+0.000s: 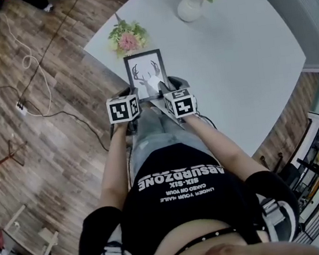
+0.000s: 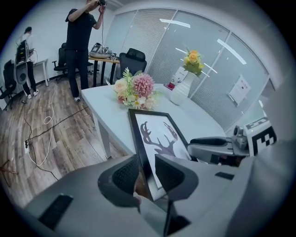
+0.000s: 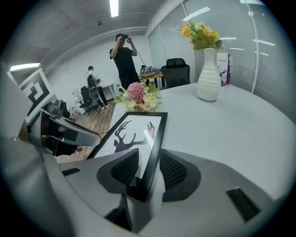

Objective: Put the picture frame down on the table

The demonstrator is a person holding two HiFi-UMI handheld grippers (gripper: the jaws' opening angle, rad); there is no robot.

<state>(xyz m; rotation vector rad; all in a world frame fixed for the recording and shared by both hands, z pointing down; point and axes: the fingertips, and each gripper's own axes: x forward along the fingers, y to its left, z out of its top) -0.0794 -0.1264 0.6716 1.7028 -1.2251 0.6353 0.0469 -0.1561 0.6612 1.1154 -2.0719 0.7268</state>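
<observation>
The picture frame, black-edged with a dark antler print, lies flat at the near corner of the white table, its near end past the table's edge. My left gripper straddles the frame's left edge. In the left gripper view a gap shows beside one pad, so it reads as open. My right gripper has the frame's right edge between its jaws, open, with the pads clear of the wood. Each gripper shows in the other's view: the right, the left.
A pink and cream bouquet lies just beyond the frame's far end. A white vase of yellow flowers stands further back. Cables trail over the wood floor at the left. A person stands beyond the table, near desks and chairs.
</observation>
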